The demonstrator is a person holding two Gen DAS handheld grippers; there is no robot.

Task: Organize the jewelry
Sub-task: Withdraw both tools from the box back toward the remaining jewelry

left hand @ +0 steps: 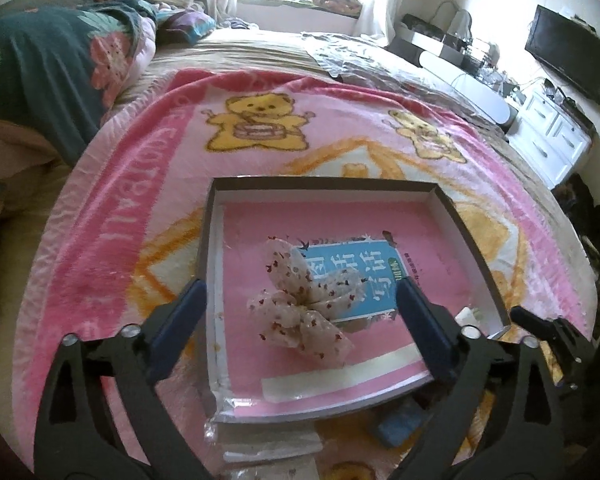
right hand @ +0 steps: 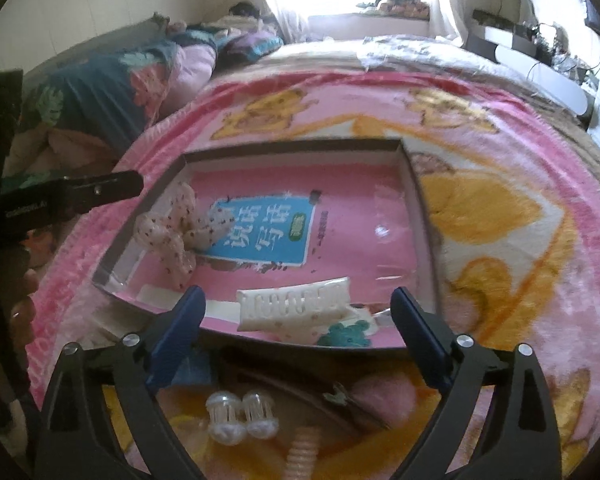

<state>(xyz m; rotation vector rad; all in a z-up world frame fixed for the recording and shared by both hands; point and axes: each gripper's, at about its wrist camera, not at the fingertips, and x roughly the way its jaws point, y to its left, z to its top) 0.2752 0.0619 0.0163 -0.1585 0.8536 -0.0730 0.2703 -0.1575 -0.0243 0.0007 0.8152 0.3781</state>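
A shallow open box (left hand: 472, 236) with a pink book lining its floor lies on the pink bear blanket. A white dotted fabric bow (left hand: 304, 300) lies inside it, between the open fingers of my left gripper (left hand: 302, 308), which hovers just above. In the right wrist view the bow (right hand: 180, 228) sits at the box's left side (right hand: 108, 264). A white hair claw (right hand: 296, 304) and a teal clip (right hand: 348, 332) lie by the box's near wall, between the open fingers of my right gripper (right hand: 298, 312). Two white bead ornaments (right hand: 240, 416) lie on the blanket below.
A dark hair clip (right hand: 340, 396) and a cream ribbed piece (right hand: 304, 456) lie on the blanket (right hand: 500, 208) near the beads. The left gripper's body (right hand: 68, 196) shows at the left. A blue item (left hand: 400, 424) lies outside the box. Folded quilts (left hand: 52, 64) lie far left.
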